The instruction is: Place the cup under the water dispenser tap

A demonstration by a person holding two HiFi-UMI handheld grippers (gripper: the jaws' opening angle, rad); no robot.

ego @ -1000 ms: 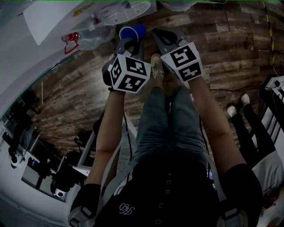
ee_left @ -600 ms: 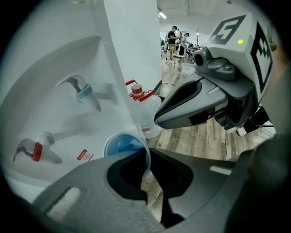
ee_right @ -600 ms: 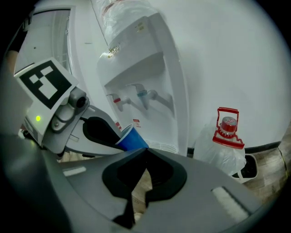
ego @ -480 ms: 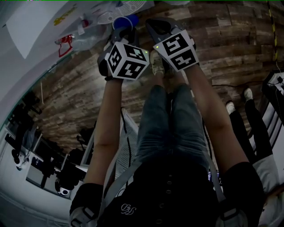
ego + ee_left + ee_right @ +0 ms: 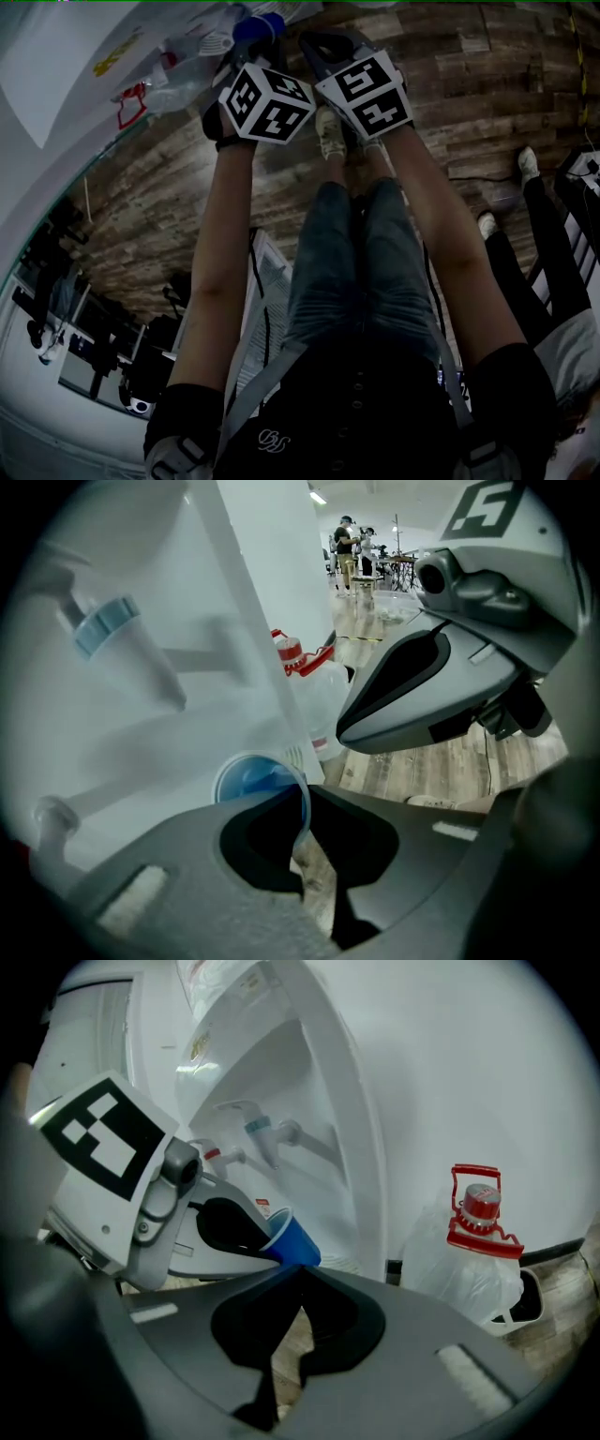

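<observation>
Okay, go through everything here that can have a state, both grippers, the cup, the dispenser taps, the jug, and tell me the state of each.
left gripper, shut on the rim of the blue cup
right gripper, shut, nothing between its jaws
blue cup, tilted, held by its rim, looks empty
blue tap, no water running
red tap, no water running
water jug, red cap on

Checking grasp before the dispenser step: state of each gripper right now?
Left gripper: closed on the rim of the blue cup.
Right gripper: closed, holding nothing.
</observation>
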